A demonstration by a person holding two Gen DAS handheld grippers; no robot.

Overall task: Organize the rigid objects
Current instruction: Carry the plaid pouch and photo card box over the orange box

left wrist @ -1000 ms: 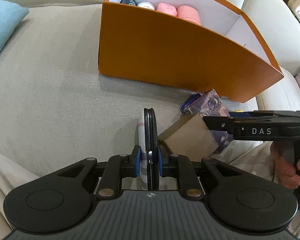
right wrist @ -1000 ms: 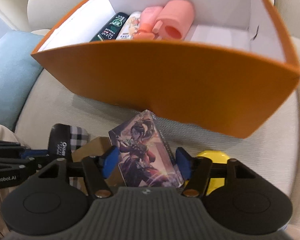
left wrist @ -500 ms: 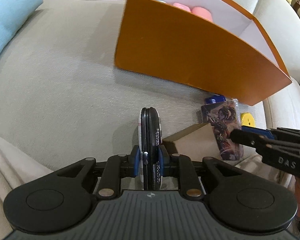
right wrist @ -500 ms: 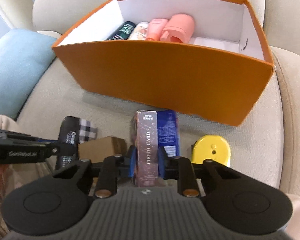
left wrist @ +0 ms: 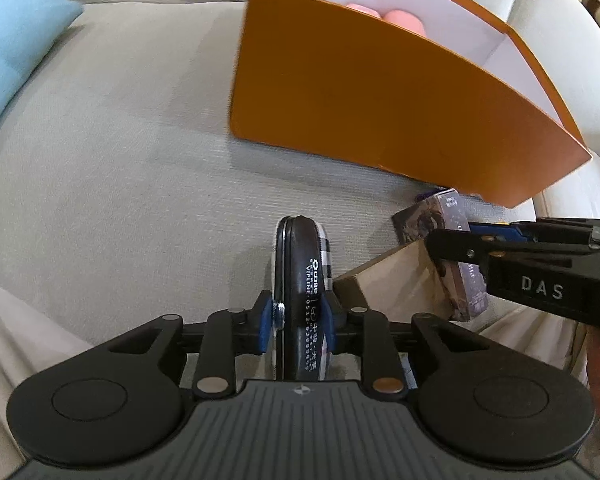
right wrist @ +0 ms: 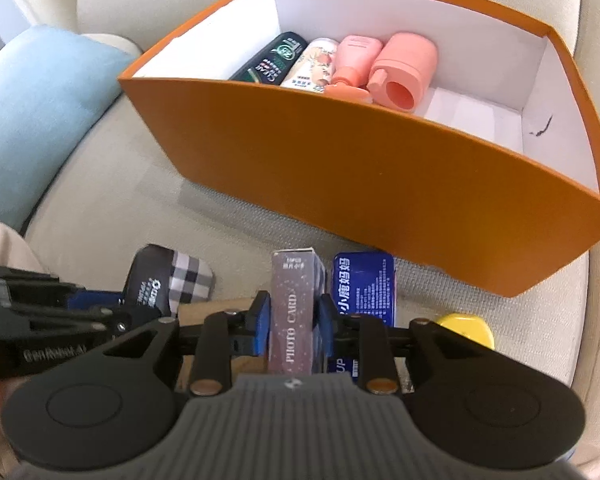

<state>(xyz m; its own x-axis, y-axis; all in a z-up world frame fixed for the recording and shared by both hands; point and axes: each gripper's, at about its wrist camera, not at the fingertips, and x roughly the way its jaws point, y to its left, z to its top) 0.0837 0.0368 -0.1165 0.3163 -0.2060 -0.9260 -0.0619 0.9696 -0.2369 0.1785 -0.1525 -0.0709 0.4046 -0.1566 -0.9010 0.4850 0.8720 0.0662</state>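
Carrying both held things over the near wall of the orange box [right wrist: 380, 168] looks like the step in hand. The right claw [right wrist: 294, 320] grips the photo card box [right wrist: 294, 308] by its narrow sides, upright between the blue pads; its jaws have just eased slightly wider, yet the pads press on it. The left claw [left wrist: 298, 314] grips the dark, plaid-edged case [left wrist: 306, 280] on edge; its jaws have also just been opening a little, and whether the left pad fully touches is hard to tell.

Ahead of the right claw, bottles [right wrist: 328, 64] fill the box's left part, while bare floor shows to their right, so aim there. Lift enough to clear the rim, keep the wrists steady, and firm the left grip first. Just right of the right claw sit a blue pack [right wrist: 364, 280] and a yellow item [right wrist: 466, 326] on the sofa cushion [left wrist: 120, 180]; avoid brushing them.
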